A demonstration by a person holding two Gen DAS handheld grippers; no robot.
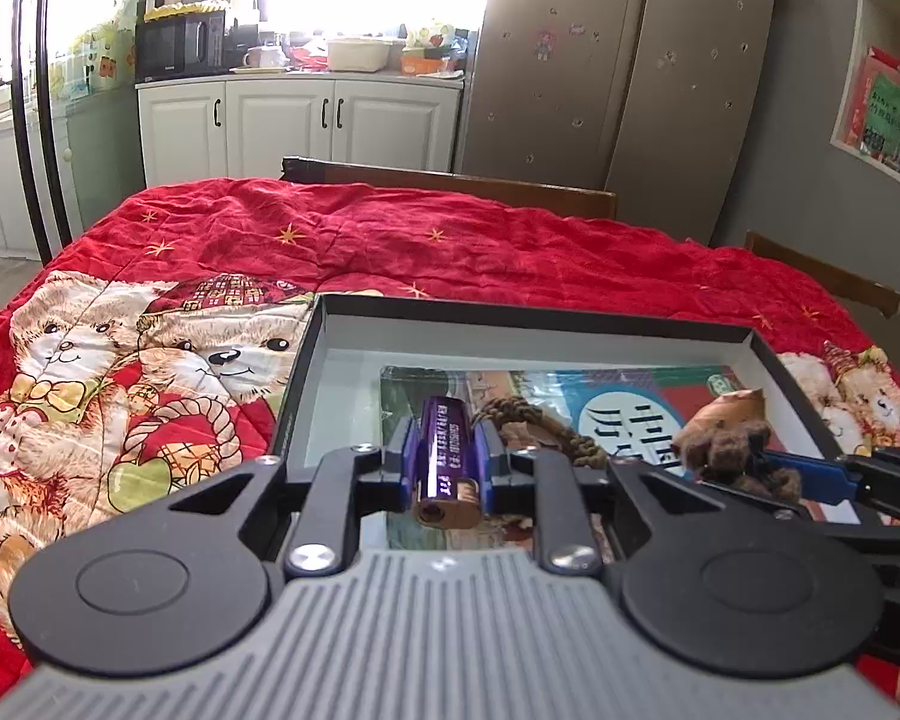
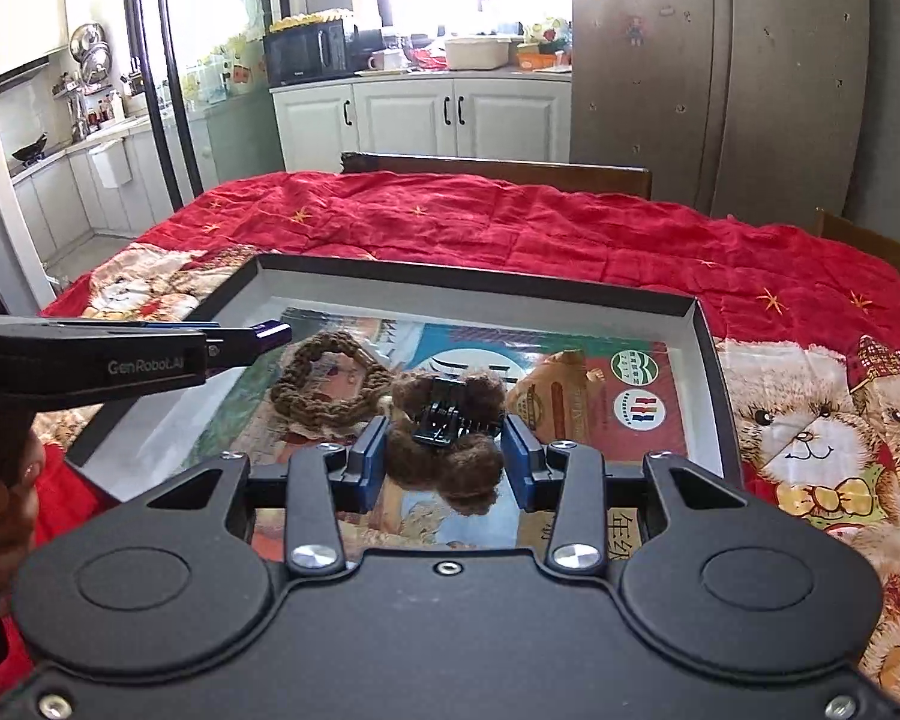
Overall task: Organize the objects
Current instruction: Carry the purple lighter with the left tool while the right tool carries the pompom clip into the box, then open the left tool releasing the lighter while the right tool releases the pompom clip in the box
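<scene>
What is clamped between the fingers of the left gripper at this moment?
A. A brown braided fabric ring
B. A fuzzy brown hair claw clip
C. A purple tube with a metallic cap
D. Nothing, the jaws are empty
C. The left wrist view shows the left gripper with its blue pads pressed on both sides of the purple tube, held above the open box.

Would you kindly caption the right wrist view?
Right hand-held gripper holding a brown fuzzy hair clip above the box.
</scene>
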